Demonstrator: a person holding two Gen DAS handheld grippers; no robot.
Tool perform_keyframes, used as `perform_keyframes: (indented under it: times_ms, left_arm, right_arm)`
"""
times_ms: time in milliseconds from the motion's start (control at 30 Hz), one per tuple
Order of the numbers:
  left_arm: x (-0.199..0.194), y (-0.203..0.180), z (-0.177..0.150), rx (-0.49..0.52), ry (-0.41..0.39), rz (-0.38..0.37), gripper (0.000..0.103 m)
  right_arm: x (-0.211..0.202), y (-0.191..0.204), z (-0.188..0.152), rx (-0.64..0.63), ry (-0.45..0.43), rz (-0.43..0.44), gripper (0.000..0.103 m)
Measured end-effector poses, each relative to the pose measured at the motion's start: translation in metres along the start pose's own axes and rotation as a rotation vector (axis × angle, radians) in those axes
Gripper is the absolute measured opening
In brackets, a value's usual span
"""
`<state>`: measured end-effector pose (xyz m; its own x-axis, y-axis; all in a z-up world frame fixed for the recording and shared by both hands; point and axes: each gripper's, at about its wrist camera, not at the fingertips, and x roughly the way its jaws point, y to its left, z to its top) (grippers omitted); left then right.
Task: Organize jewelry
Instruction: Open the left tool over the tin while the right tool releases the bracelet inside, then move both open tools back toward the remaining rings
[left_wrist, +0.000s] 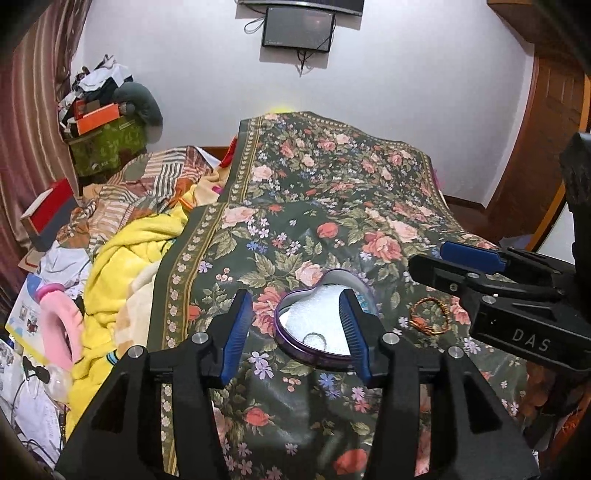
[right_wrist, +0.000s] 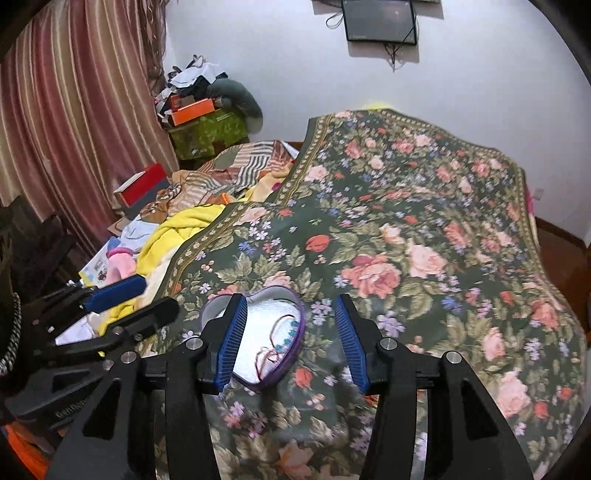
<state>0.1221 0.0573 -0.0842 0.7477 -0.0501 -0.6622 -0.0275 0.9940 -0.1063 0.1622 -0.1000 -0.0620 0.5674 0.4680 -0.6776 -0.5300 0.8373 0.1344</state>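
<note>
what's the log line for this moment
left gripper: open, empty | right gripper: open, empty | heart box: open, on cloth | bracelet: on cloth, beside box

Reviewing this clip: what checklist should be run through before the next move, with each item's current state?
1. Left tongs open and holding nothing: ok.
2. Right tongs open and holding nothing: ok.
3. Heart-shaped box uncovered and ready to take items: ok.
4. Red cord with teal beads lying inside the box: ok.
5. Gold bracelet put away: not ok. It lies on the floral cloth, apart from the box.
6. Bracelet in sight of the right wrist camera: cannot tell. It does not show there, and a finger may be hiding it.
</note>
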Motion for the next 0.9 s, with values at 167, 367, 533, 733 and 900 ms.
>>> perform_keyframes:
  times_ms: [167,367,533,733,900]
  left_arm:
    - [-0.019,-0.015,0.000,0.027,-0.026,-0.006,0.049]
    - [-0.041,-0.039,-0.003,0.072,-0.054,-0.022,0.053]
    - [-0.050,-0.064,-0.008,0.117,-0.067,-0.035,0.057]
    - [-0.047,-0.091,-0.015,0.155,-0.040,-0.067,0.059]
    - [-0.036,-0.109,-0.026,0.173,0.010,-0.104,0.060]
  right_arm:
    - [-0.025,-0.008,-0.008,0.004,-0.032,-0.032,0.046]
    - [-0.054,-0.026,-0.019,0.024,-0.058,-0.075,0.046]
    - [-0.075,-0.043,-0.032,0.043,-0.066,-0.114,0.046]
    - [-0.094,-0.065,-0.051,0.061,-0.055,-0.169,0.046]
    - [-0.104,-0.081,-0.071,0.079,-0.027,-0.204,0.046]
